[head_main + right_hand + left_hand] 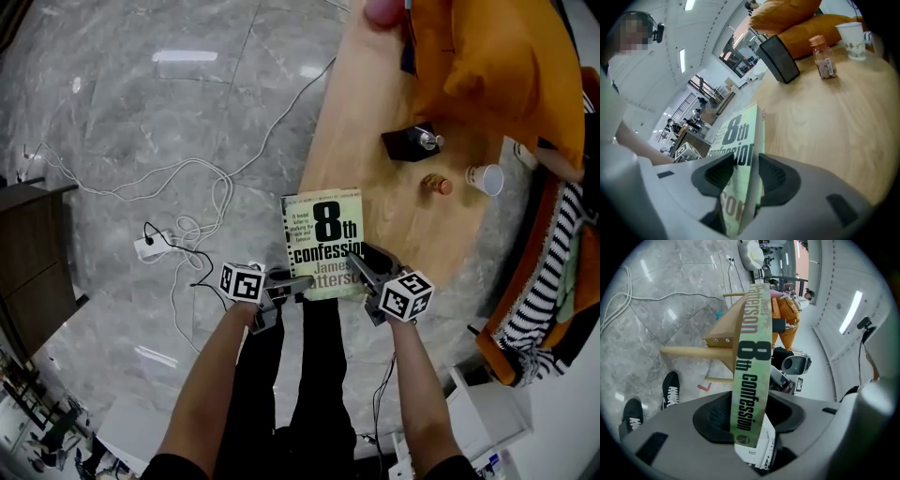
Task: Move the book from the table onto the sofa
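Observation:
The book, a green paperback titled "8th confession", lies at the near end of the wooden table, its near edge hanging over the table's end. My left gripper is at its near left corner. In the left gripper view the spine stands upright between the jaws, and the left gripper is shut on it. My right gripper holds the near right corner. In the right gripper view the cover runs between the pads, and the right gripper is shut on it.
Further along the table stand a black box, a small bottle and a paper cup. Orange cushions lie at the far end. Striped cloth hangs at the right. Cables and a power strip lie on the grey floor.

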Available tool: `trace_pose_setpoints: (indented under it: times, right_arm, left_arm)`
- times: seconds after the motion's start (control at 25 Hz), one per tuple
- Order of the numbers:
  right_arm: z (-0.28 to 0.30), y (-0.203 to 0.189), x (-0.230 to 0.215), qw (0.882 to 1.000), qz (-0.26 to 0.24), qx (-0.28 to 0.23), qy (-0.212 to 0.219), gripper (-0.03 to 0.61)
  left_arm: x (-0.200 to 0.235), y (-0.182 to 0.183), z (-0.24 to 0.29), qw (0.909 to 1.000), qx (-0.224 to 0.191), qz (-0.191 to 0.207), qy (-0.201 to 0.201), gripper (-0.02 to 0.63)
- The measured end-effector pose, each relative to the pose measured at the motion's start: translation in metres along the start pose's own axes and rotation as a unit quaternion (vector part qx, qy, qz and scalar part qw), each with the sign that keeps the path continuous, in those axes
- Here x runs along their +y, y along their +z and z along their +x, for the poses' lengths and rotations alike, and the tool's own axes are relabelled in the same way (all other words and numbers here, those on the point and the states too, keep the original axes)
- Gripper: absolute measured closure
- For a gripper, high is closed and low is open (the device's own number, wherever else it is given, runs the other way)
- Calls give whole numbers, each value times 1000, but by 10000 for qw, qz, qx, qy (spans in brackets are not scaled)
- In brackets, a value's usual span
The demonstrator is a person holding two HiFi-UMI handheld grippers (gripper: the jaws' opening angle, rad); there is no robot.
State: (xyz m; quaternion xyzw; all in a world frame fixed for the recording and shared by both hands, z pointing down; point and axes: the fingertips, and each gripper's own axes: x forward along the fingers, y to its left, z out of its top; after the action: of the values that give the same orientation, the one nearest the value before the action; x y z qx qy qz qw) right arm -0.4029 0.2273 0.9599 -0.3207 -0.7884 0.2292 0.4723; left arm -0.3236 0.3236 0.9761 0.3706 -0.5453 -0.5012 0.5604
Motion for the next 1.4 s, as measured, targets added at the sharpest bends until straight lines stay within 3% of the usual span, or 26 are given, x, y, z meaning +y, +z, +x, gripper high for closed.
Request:
trace_pose_setpoints:
  times: [0.2, 0.48, 0.68, 0.84, 0.96, 1.2, 1.4]
  right_arm:
    - [4, -8, 17, 9958, 617, 399, 546, 411]
    - [-10, 12, 57, 9799, 1393, 245, 1407, 408]
    - [-27, 21, 84, 9745, 1457, 448, 1647, 340]
    - [-48, 17, 125, 9572, 1599, 1008, 2190, 336]
    - [-63, 18, 158, 9544, 1410, 1236, 2321, 336]
    - [-98, 59, 219, 9423, 1833, 450, 2765, 393]
    - [-124, 61, 274, 9416, 1890, 189, 2780, 397]
  left_arm:
    - [-19, -23, -13, 9983, 536, 28, -246, 446]
    - [-57, -29, -41, 9970, 227, -220, -700, 453]
    - [-79, -26, -67, 9963, -64, -132, -851, 453]
    - [-108, -28, -86, 9965, -119, -39, -831, 453]
    - [-145, -27, -98, 9954, -104, 81, -953, 451]
    - [-223, -20, -125, 9906, -159, 547, -1244, 451]
    - [-273, -31, -162, 9870, -278, 932, -1278, 451]
